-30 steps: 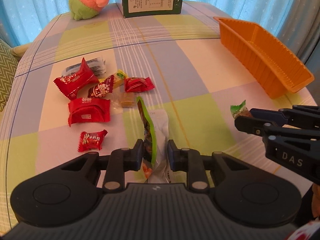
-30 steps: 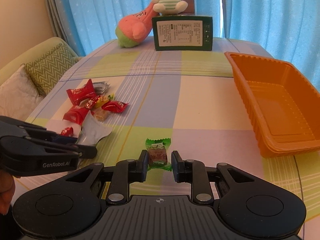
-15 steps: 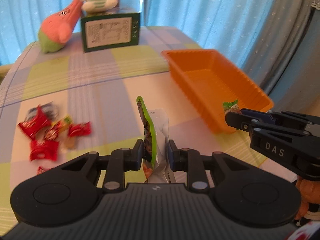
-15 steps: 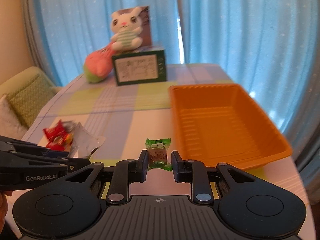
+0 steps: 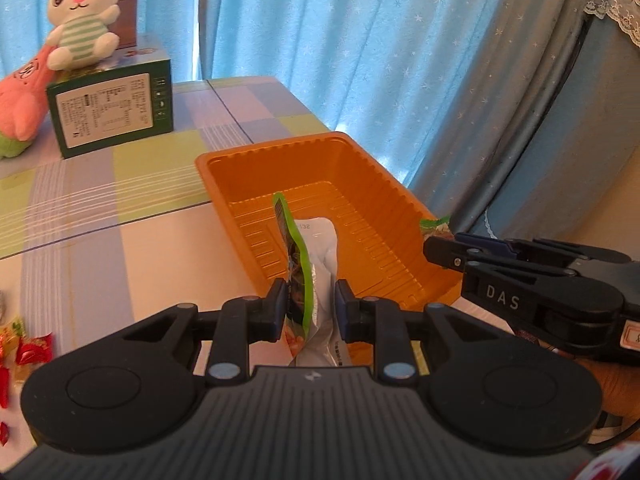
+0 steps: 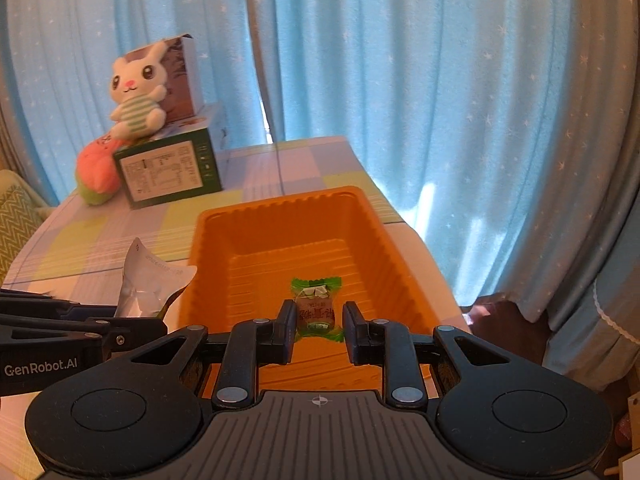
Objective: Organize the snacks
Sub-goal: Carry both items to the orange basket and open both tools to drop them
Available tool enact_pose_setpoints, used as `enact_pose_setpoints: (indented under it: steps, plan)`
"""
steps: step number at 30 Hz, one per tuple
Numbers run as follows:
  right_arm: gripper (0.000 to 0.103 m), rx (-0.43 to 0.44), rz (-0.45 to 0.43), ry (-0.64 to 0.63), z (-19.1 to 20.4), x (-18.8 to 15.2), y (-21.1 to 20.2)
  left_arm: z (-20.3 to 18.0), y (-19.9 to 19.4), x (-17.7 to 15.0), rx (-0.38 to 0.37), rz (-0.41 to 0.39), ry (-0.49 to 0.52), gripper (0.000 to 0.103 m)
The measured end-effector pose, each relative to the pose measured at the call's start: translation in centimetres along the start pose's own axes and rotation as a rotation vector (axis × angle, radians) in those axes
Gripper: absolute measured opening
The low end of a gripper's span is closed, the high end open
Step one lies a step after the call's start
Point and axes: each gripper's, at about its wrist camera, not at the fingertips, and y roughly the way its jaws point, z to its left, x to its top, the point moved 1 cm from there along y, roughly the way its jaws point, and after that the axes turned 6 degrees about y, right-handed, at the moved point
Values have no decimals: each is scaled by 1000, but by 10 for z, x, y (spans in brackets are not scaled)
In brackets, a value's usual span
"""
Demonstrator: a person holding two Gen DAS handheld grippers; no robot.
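Note:
My left gripper (image 5: 311, 309) is shut on a green-edged silver snack pouch (image 5: 318, 244), held upright over the near end of the orange tray (image 5: 276, 148). My right gripper (image 6: 318, 322) is shut on a small green-wrapped candy (image 6: 316, 310) above the tray's (image 6: 280, 200) near half. In the left wrist view the right gripper (image 5: 440, 249) comes in from the right at the tray's near right corner, with the candy's green wrapper (image 5: 434, 225) at its tip. In the right wrist view the left gripper (image 6: 156, 325) and its pouch (image 6: 154, 280) sit just left of the tray. Nothing lies in the tray.
Several red candies (image 5: 34, 350) lie on the checked tablecloth at the far left. A green box (image 5: 112, 118) with a rabbit plush (image 5: 80, 24) on top and a pink plush (image 5: 20, 100) stand at the back. Blue curtains hang close behind the table's right edge.
Both grippers have swung right and upward from the candy pile to the orange tray. Each kept its snack. The tray now fills the middle of both views.

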Motion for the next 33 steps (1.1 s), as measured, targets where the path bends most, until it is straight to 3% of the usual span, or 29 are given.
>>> enact_pose_setpoints:
  steps: [13,15,16,22,25,31,32,33]
  plan:
    - [25,-4,31,49,-17,3,21,-7,33,11,-14,16,28,23]
    - [25,-5,31,55,-17,4,22,-7,35,11,-3,7,34,27]
    - [25,-5,31,56,-17,4,22,-6,35,11,9,8,32,34]
    - [25,-1,35,62,-17,4,24,6,23,5,39,4,7,37]
    - [25,10,34,67,-16,5,24,10,18,1,46,0,-5,44]
    - [25,78,45,75,-11,9,32,17,9,-5,69,-12,-6,47]
    - [26,87,60,72,-10,10,34,17,6,-5,79,-18,3,52]
    - [33,85,65,68,-9,10,35,17,4,-6,87,-23,10,53]
